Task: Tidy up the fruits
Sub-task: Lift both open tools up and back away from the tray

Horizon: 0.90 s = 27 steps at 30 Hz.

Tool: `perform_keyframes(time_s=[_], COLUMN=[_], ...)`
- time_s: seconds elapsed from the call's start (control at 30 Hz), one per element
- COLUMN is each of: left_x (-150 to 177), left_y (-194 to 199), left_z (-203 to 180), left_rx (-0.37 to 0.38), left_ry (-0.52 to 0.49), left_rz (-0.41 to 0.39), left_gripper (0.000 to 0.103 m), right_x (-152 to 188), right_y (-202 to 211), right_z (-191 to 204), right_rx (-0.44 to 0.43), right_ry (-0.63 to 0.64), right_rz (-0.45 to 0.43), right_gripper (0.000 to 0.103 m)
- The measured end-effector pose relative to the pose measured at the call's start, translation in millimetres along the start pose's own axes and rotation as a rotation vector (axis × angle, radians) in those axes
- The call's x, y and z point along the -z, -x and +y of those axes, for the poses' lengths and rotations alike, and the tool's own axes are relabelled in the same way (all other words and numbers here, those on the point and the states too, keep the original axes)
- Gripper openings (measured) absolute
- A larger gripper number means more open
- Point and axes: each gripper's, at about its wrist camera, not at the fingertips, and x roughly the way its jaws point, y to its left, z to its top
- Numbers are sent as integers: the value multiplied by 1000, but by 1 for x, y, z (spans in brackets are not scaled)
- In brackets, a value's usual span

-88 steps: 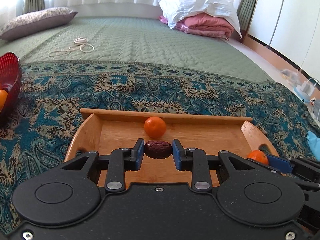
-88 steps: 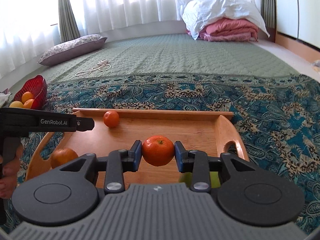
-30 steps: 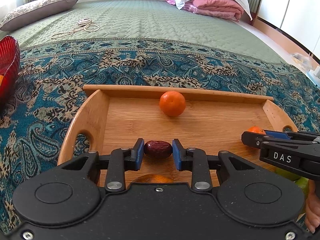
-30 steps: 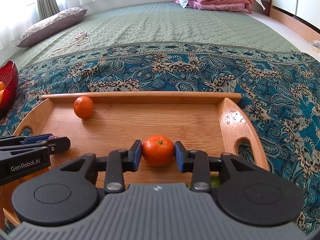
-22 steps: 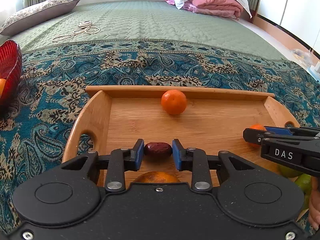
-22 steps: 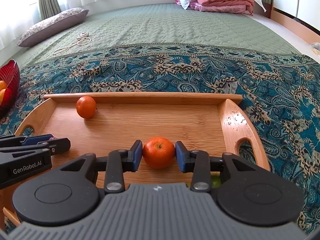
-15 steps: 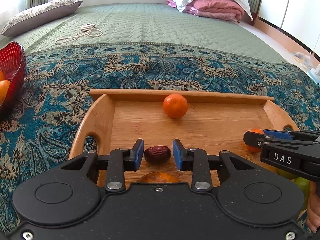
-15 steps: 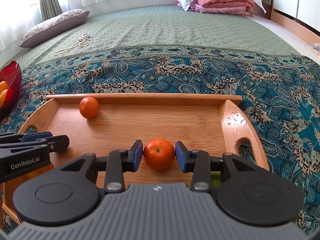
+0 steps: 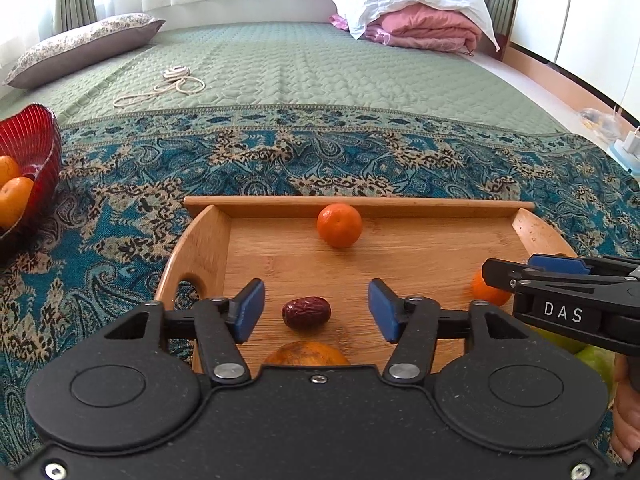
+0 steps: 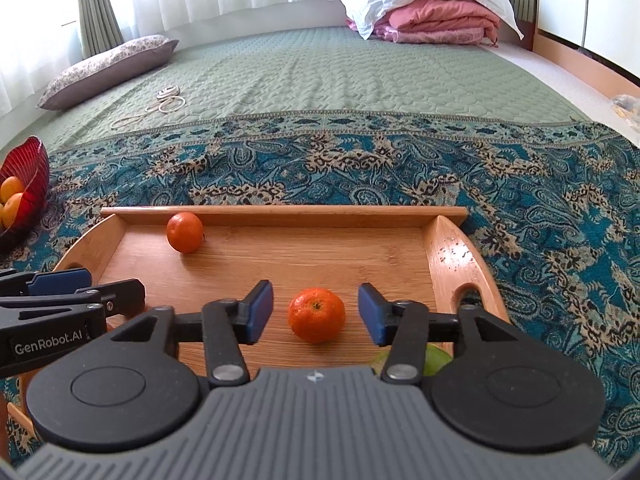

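Both sets of jaws have sprung wide since a moment ago, letting go of what they held. Now my left gripper (image 9: pixel 316 310) is empty, the date (image 9: pixel 306 312) lying on the tray (image 9: pixel 200 240) floor between its pads, long axis crosswise, near the left handle. My right gripper (image 10: pixel 316 312) is likewise spread and empty around the mandarin (image 10: pixel 317 315), towards the tray's right end. Each fruit sits dead ahead of its own gripper.

On the bed, a tray (image 10: pixel 448 256) sits on a cloth (image 10: pixel 360 168). A date (image 9: pixel 306 312) lies at its left, a mandarin (image 10: pixel 317 314) at its right, another (image 9: pixel 339 225) by the far wall. A bowl (image 9: pixel 34 148) stands left of the tray.
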Motion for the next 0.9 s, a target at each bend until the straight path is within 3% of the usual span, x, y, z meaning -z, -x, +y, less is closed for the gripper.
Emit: perform_keyframes(time_s=[0.07, 0.2, 0.43, 0.67, 0.77, 0.9], left_x=[1, 3, 8, 17, 21, 26], left_y=[5, 17, 36, 54, 62, 71], left_z=[0, 0, 2, 3, 4, 3], left_rx=[-5, -13, -6, -9, -5, -3], left_ry=[-7, -10, -13, -17, -16, -32], left_rz=[-11, -41, -70, -107, -127, -152], left_gripper=[61, 80, 84, 86, 96, 97], right_x=[1, 5, 10, 16, 19, 24], right_y=[4, 16, 34, 48, 53, 60], right_z=[1, 4, 5, 6, 7, 10], right_rx=[1, 5, -4, -14, -21, -20], right_ry=[7, 36, 50, 43, 48, 69], right_rz=[-11, -43, -87, -117, -128, -144], right_gripper=[71, 79, 89, 89, 90, 90])
